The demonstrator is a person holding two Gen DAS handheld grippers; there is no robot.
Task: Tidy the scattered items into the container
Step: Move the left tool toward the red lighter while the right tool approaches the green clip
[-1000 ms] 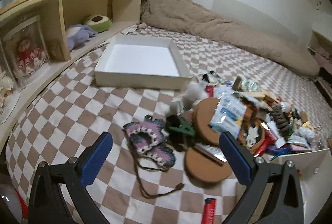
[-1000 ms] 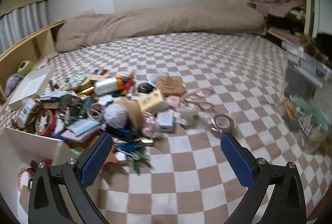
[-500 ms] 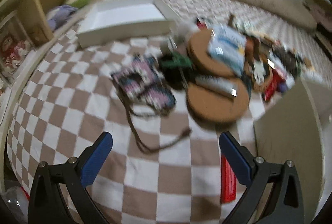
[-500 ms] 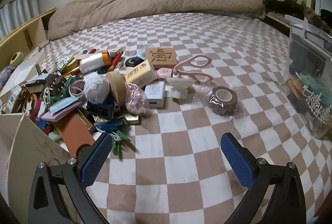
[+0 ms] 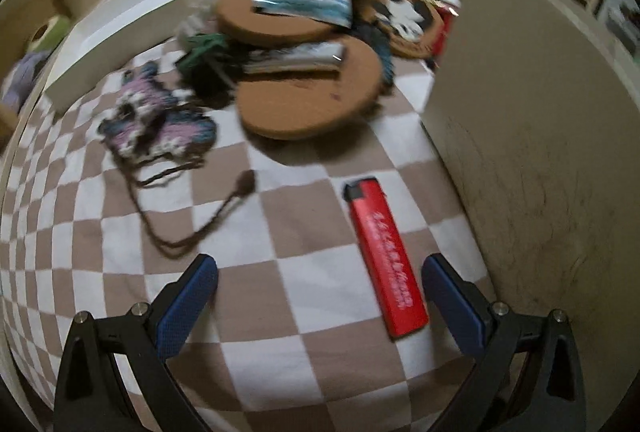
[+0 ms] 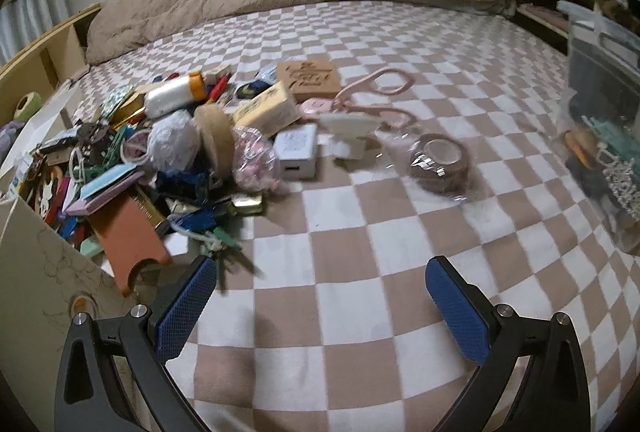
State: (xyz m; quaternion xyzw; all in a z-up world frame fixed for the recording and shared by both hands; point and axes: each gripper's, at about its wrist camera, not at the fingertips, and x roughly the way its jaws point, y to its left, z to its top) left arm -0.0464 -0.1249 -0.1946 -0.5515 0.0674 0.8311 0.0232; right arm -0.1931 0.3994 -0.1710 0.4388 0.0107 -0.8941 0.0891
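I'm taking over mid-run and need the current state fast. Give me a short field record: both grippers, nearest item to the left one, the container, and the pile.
left gripper: open, empty, low over the checkered bedspread
nearest item: red lighter, flat on the bedspread, lying between the jaws nearer the right finger, not gripped
right gripper: open, empty, over bare bedspread
container: beige box wall just right of the lighter; inside not visible
pile: mixed clutter ahead-left of the right gripper; pink scissors and tape roll lie apart

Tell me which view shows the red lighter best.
The left wrist view: the red lighter lies whole on the checked bedspread, just ahead of the open left hand-held gripper. The right wrist view does not show it.
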